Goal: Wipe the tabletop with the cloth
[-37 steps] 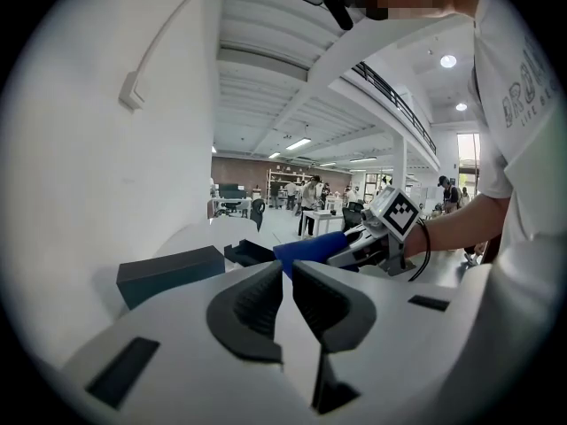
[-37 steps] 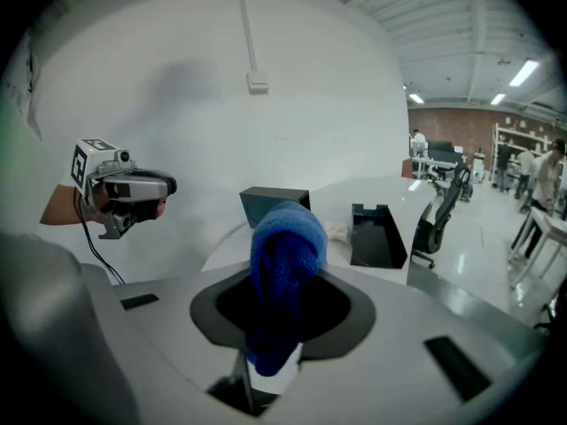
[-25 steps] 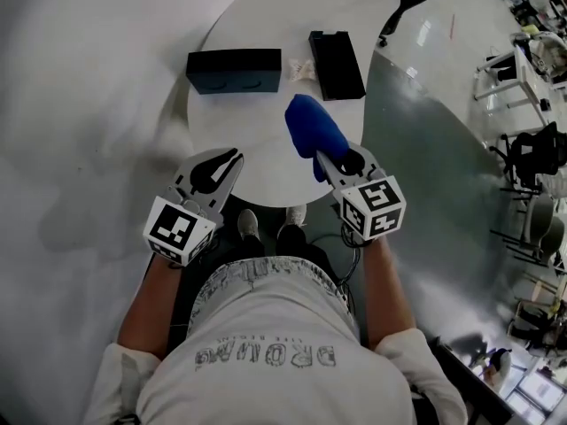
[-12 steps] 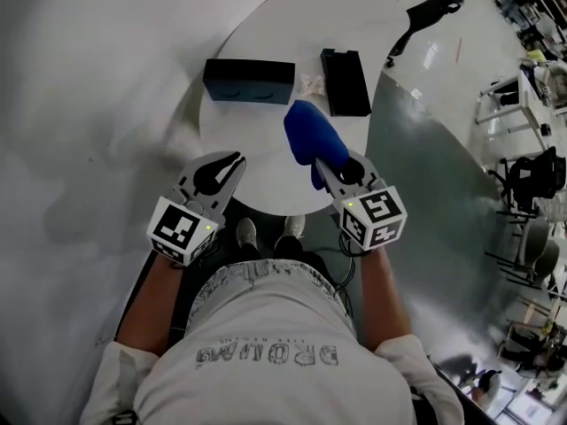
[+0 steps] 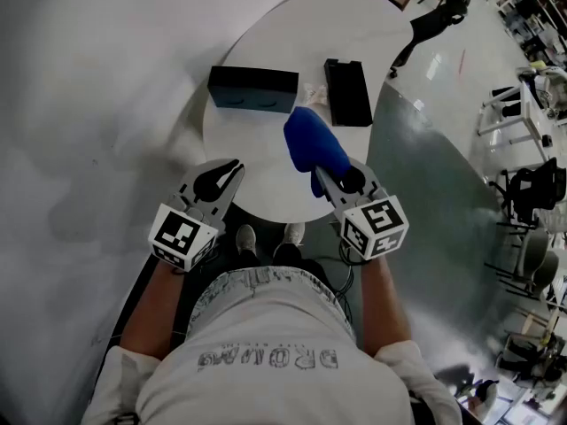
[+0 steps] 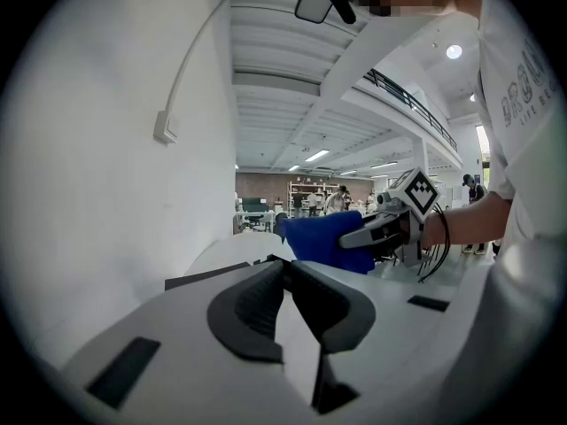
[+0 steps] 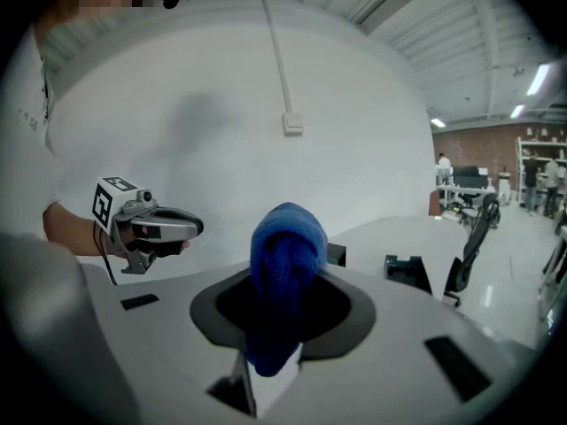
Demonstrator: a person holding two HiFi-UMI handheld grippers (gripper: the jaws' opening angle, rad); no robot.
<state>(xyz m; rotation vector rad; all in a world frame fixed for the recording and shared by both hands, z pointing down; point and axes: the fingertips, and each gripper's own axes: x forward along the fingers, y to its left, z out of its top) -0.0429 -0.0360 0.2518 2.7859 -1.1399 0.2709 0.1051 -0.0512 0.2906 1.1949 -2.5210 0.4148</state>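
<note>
A blue cloth (image 5: 312, 147) is bunched up over the near part of the round white table (image 5: 266, 60). My right gripper (image 5: 320, 172) is shut on the blue cloth (image 7: 285, 277), which fills the space between its jaws and sticks out past them. My left gripper (image 5: 232, 168) hangs over the table's near left edge, shut with nothing in it. From the left gripper view the cloth (image 6: 323, 238) and right gripper (image 6: 361, 235) show ahead to the right, above the tabletop.
A long black box (image 5: 252, 89) lies across the table's left middle and a black case (image 5: 347, 91) to its right, with a small crumpled white thing (image 5: 314, 92) between them. A black office chair (image 5: 434, 18) stands beyond the table. Grey floor lies to the right.
The view has shifted slightly, with the table sliding right in the picture. Both grippers keep their places near the table's near edge, and the cloth stays held.
</note>
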